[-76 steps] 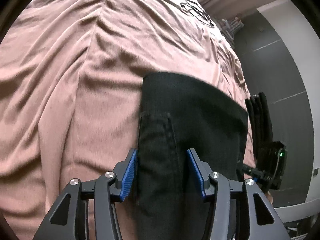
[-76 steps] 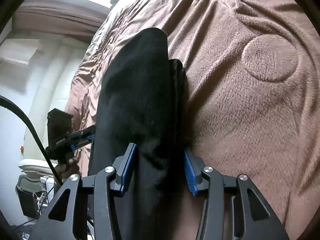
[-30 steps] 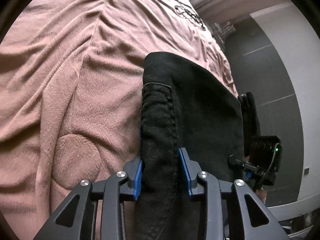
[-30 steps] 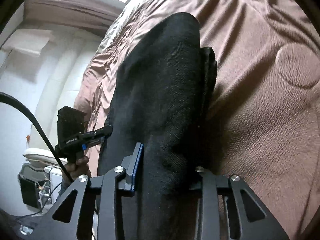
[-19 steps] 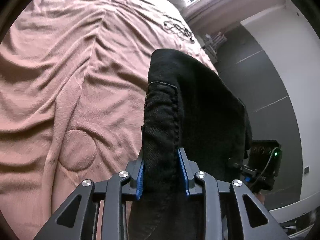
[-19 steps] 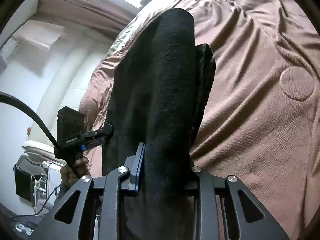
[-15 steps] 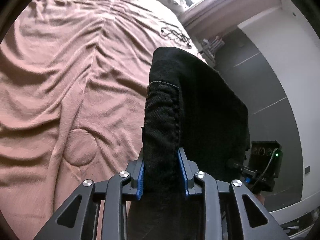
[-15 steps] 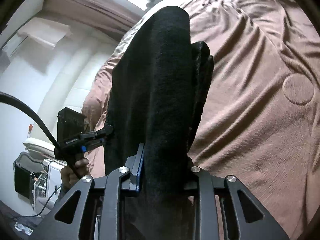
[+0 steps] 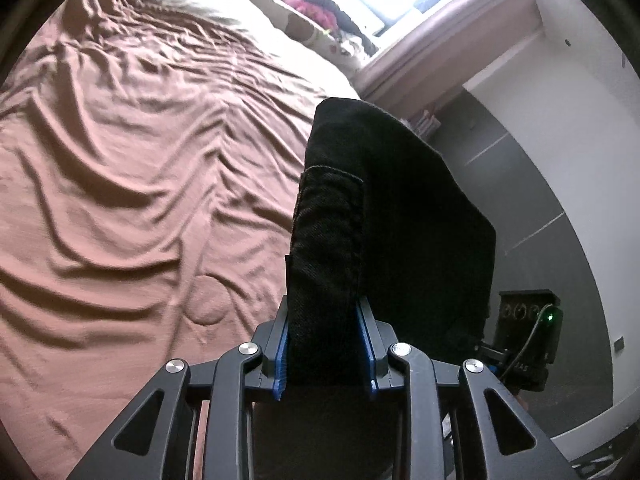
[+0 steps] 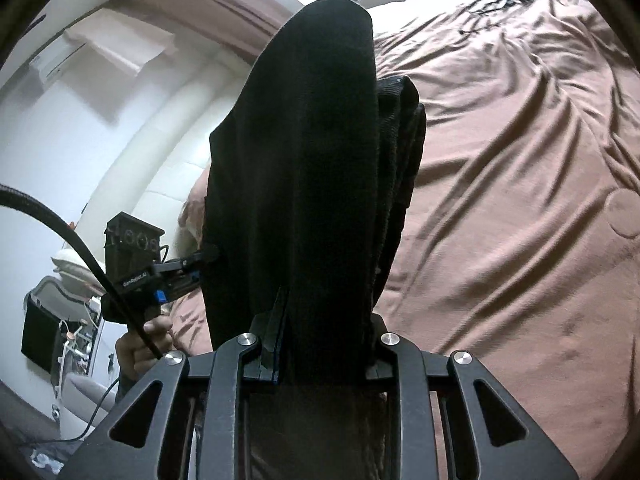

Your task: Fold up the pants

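Both the left gripper (image 9: 324, 344) and right gripper (image 10: 326, 344) pinch the folded black cloth pants (image 9: 384, 216), whose length runs toward twelve o'clock, above the rumpled pink bedspread (image 9: 132, 168).

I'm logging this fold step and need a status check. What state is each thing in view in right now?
black pants: folded into a thick bundle, held up off the bed at both ends.
left gripper: shut on the black pants' stitched edge.
right gripper: shut on the black pants' folded edge.
pink blanket: spread over the bed, heavily wrinkled.
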Action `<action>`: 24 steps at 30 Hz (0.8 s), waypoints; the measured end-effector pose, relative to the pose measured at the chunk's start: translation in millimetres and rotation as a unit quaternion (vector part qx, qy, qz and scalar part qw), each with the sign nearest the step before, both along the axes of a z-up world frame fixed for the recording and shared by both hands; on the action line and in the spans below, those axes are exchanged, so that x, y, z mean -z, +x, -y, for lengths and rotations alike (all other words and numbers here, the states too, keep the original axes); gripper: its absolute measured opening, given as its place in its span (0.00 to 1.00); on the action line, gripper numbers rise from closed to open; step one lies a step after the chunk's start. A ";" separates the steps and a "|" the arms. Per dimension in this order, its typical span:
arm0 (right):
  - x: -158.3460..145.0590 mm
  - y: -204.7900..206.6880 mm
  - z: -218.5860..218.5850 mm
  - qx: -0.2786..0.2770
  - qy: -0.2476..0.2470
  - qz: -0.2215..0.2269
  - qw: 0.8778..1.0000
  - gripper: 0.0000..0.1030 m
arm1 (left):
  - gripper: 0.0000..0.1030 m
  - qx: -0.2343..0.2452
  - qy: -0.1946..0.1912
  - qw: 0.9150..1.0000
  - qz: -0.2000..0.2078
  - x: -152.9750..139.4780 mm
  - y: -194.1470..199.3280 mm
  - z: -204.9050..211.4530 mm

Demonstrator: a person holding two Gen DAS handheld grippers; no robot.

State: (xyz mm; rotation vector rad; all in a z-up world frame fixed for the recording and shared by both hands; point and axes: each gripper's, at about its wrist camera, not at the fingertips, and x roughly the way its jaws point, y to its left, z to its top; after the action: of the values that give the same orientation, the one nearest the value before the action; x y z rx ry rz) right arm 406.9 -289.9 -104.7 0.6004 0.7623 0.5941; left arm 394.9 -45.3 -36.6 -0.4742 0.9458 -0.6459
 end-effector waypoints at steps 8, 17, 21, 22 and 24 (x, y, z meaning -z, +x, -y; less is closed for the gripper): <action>-13.6 17.3 -45.7 -0.031 -0.010 0.019 0.999 0.22 | 0.30 -0.040 -0.013 0.999 0.018 -16.2 -15.4 -54.9; -16.0 49.2 -119.6 -0.080 -0.020 0.024 0.996 0.22 | 0.30 -0.098 -0.020 0.994 0.031 -21.3 -35.7 -130.5; -21.4 61.2 -163.7 -0.104 -0.028 0.026 0.994 0.22 | 0.29 -0.128 -0.021 0.991 0.034 -20.3 -41.8 -169.2; -21.0 66.5 -175.3 -0.111 -0.030 0.026 0.993 0.22 | 0.29 -0.134 -0.022 0.990 0.035 -20.7 -42.9 -177.5; -20.7 73.7 -196.0 -0.124 -0.034 0.026 0.991 0.22 | 0.29 -0.151 -0.024 0.988 0.036 -20.4 -46.7 -197.4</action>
State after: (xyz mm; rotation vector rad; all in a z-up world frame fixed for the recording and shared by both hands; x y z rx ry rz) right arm 480.6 -93.9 -83.9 0.4294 0.8112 0.8055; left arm 348.3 152.1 -16.3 -0.6178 0.7710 -0.4088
